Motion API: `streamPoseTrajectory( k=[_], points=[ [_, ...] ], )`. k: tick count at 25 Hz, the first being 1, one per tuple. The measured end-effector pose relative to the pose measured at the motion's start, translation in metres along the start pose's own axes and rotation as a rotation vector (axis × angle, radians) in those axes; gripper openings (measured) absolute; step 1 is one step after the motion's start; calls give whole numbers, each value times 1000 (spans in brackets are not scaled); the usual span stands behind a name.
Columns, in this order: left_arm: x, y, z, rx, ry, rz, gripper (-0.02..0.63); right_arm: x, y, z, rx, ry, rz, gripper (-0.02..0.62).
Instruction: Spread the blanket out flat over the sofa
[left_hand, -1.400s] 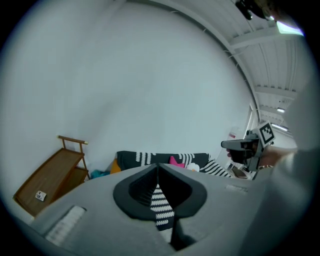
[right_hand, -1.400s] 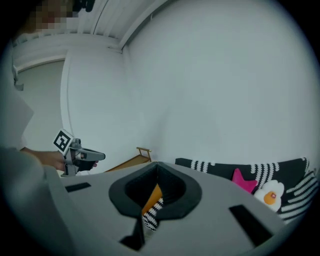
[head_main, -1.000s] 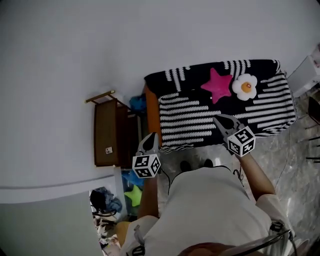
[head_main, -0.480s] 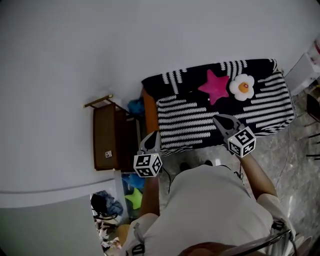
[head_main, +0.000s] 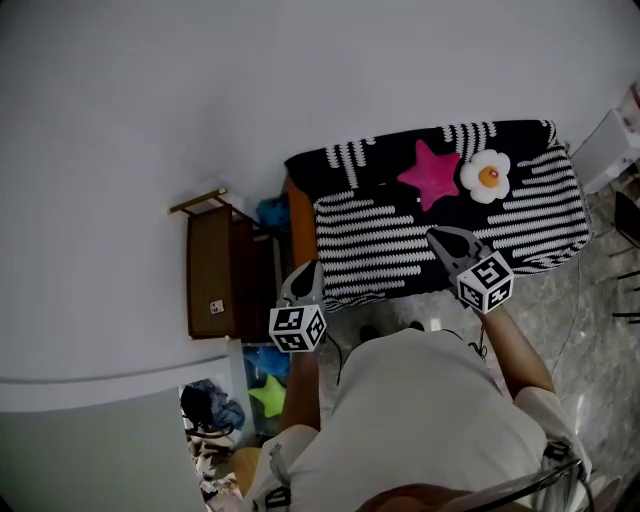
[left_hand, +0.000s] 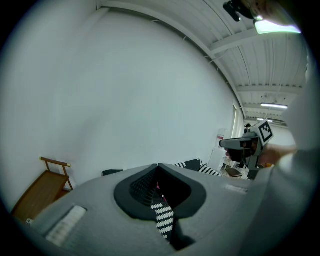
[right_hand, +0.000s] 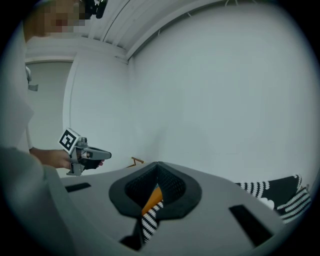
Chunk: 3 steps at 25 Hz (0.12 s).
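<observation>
The striped blanket (head_main: 460, 215) is lying spread over the orange sofa (head_main: 303, 232) at upper right, while the left gripper (head_main: 303, 272) and right gripper (head_main: 434, 235) are hovering by its near edge, both with jaws pressed together.

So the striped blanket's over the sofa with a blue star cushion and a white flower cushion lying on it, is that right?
Not quite: the star cushion is pink, not blue. The head view shows it lying on the striped blanket that covers the sofa, beside the white flower cushion.
</observation>
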<state>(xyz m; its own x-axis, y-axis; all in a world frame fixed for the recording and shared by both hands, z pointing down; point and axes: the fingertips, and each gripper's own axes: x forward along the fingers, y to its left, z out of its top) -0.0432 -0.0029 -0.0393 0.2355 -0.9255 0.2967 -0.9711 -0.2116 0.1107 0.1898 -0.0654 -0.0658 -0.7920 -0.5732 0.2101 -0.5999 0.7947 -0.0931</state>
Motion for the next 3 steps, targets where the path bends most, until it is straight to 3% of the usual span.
streamPoseTrajectory(
  k=[3],
  points=[
    [4, -2, 2, -3, -1, 0, 20, 0, -5, 3, 0, -3, 0, 5]
  ],
)
